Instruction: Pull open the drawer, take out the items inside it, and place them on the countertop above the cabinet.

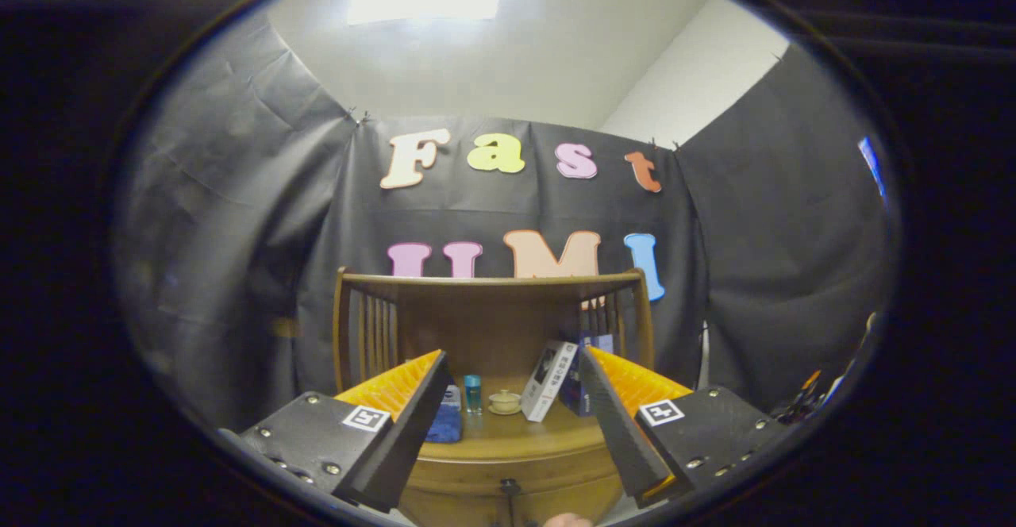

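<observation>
The wooden cabinet's drawer (508,483), shut, with a dark knob (509,486), sits just ahead of and between the fingers. The gripper (508,432) is spread wide and empty, apparently lined up to reach that knob. Beyond them, the surface (548,436) carries a small blue bottle (473,394), a cup (504,401) and leaning books (549,380).

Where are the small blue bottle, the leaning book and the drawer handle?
Small blue bottle (473,393): gripper view, middle of its body, beyond the open hand-held gripper (508,424).
Leaning book (548,380): gripper view, its front cover.
Drawer handle (509,486): gripper view, the dark knob on the drawer front.
</observation>
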Demonstrator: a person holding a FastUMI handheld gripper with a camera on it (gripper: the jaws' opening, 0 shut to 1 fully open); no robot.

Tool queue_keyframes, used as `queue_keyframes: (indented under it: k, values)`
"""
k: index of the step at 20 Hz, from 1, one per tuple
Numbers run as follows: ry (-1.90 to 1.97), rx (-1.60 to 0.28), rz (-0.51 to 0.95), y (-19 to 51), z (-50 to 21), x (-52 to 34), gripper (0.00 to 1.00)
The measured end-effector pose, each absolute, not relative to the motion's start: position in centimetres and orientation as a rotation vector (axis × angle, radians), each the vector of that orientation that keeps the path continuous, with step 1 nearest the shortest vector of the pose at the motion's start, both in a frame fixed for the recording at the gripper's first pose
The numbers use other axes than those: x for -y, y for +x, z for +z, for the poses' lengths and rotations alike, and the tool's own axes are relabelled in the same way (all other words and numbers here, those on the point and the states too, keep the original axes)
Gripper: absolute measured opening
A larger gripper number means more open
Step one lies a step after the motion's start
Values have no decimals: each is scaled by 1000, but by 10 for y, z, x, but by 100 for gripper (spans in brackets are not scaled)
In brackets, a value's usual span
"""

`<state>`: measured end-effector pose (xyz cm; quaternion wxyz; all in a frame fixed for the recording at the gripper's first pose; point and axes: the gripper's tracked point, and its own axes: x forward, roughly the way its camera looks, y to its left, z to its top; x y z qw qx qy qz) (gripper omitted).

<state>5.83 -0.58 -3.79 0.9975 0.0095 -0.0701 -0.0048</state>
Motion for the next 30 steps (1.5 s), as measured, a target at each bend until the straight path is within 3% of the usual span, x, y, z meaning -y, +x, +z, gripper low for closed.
queue_keyframes:
  k: [4,10,18,23,25,30]
  values:
    - [42,-46,-50,97,-117,23,99]
    - [-68,-174,-154,142,-228,58,99]
    - [-28,-406,-66,170,-381,40,99]
    - [-33,-469,-11,191,-425,30,99]
    - [-52,-467,22,194,-433,22,84]
    - [-56,-400,-62,201,-434,35,46]
